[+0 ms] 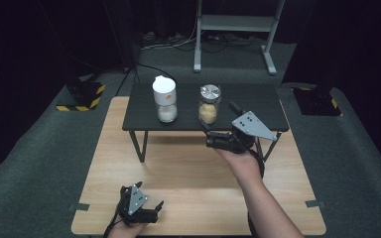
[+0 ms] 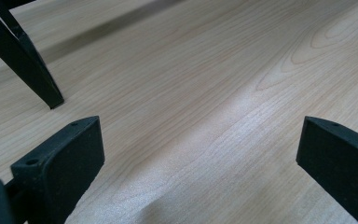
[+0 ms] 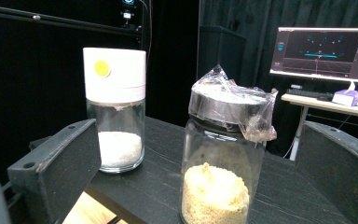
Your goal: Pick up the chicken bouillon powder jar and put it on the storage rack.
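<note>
Two glass jars stand side by side on a low black stand [image 1: 258, 106] that sits at the far end of the wooden table [image 1: 188, 168]. The right jar [image 1: 209, 104] has a silver lid with clear plastic wrap crumpled over it and holds pale yellow grains in its lower part. The left jar [image 1: 164, 99] has a tall white cap with one yellow dot and holds white grains at the bottom. The two jars are near each other but not touching.

The right gripper [image 1: 210, 139] hovers just near of the yellow-grain jar, at the stand's near edge, its jaws spread wide. In the right gripper view that jar [image 3: 221, 154] sits between the two jaws, though whether either jaw touches the glass is hard to say; the white-capped jar [image 3: 116, 109] stands to its left.

The left gripper [image 1: 151, 212] is low over the near left part of the table, well apart from both jars, jaws open over bare wood, with one black stand leg [image 2: 25, 60] ahead.
</note>
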Demonstrator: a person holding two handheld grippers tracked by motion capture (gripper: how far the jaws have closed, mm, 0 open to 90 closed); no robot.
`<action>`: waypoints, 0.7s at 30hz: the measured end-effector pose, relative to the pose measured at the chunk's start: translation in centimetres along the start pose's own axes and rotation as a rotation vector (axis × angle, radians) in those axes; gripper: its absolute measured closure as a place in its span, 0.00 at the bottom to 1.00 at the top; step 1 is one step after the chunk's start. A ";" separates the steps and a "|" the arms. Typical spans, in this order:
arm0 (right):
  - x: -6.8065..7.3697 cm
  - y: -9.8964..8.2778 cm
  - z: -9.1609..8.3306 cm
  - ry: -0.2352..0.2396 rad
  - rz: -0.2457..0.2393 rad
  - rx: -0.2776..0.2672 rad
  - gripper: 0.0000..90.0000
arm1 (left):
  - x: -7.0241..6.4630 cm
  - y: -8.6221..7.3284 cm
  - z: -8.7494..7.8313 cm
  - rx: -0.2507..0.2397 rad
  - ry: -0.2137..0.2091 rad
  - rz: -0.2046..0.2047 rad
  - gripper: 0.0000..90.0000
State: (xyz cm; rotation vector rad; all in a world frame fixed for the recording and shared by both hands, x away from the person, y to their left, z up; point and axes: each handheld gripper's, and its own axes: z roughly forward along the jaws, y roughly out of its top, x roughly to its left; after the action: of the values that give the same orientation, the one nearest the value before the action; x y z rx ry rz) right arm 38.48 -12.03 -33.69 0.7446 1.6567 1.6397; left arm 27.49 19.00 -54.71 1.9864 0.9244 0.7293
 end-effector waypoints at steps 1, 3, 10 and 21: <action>0.1 0.0 -0.2 0.000 -0.001 0.001 0.00 | 0.0 0.0 0.0 0.000 -0.001 0.000 0.01; 0.2 0.0 -0.5 0.003 -0.008 -0.005 0.00 | 0.0 0.0 0.0 0.000 -0.001 -0.002 0.01; 0.4 -0.5 -1.4 0.003 -0.009 0.002 0.00 | 0.0 0.0 0.0 0.001 0.001 0.000 0.01; 0.7 -2.0 -2.2 0.007 -0.036 0.040 0.00 | 0.0 0.0 0.0 0.001 0.000 0.002 0.01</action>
State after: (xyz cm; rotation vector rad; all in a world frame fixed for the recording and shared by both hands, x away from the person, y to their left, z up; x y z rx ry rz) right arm 36.39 -12.88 -35.85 0.7255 1.7022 1.5908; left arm 27.49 19.00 -54.71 1.9880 0.9231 0.7298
